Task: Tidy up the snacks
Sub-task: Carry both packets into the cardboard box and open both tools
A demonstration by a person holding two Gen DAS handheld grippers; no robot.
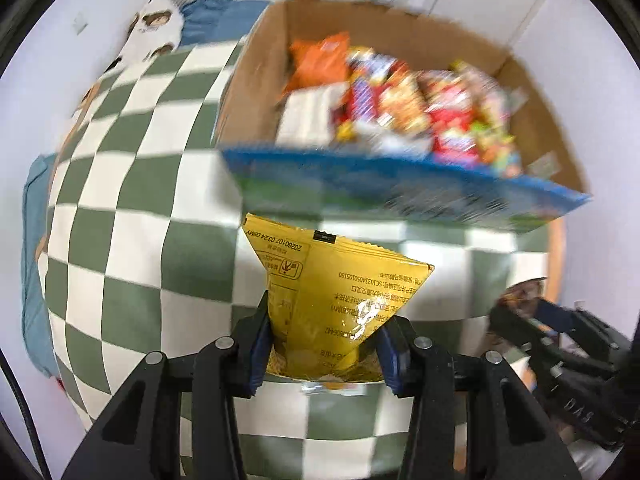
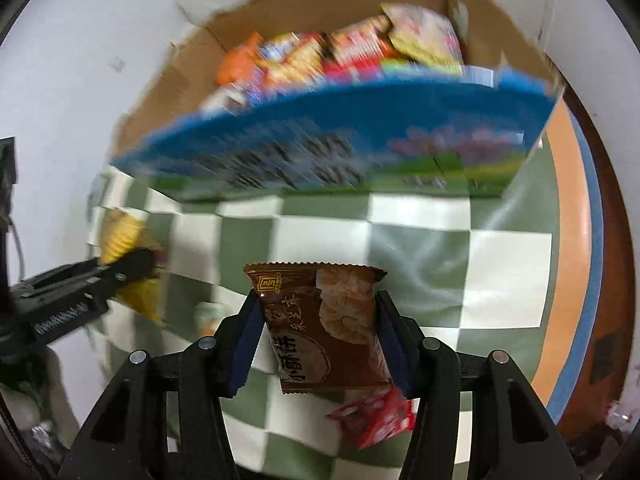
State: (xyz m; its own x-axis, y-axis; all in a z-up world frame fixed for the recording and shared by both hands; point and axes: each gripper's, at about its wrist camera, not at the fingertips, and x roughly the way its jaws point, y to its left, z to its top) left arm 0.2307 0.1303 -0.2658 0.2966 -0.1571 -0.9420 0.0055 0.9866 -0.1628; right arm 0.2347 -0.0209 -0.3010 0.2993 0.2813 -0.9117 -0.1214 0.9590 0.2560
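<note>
Yellow packet (image 1: pixel 332 300), light and crushable, is pinched low by left gripper (image 1: pixel 324 354); brown packet (image 2: pixel 324 328) is clamped likewise by right gripper (image 2: pixel 318 344); box (image 1: pixel 532 128) lies at twelve o'clock.

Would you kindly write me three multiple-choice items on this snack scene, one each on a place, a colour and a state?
1. Where does the cardboard box of snacks stand?
A. on the checked cloth
B. on a bare floor
C. on a shelf

2. What colour is the packet in the left tool?
A. blue
B. yellow
C. white

3. What is the state of the right tool?
A. open and empty
B. shut on nothing
C. shut on the brown packet

Answers:
1 A: the green-and-white checked cloth runs under the box.
2 B: the yellow packet sits pinched between its pads.
3 C: both pads press the sides of the brown packet.
</note>
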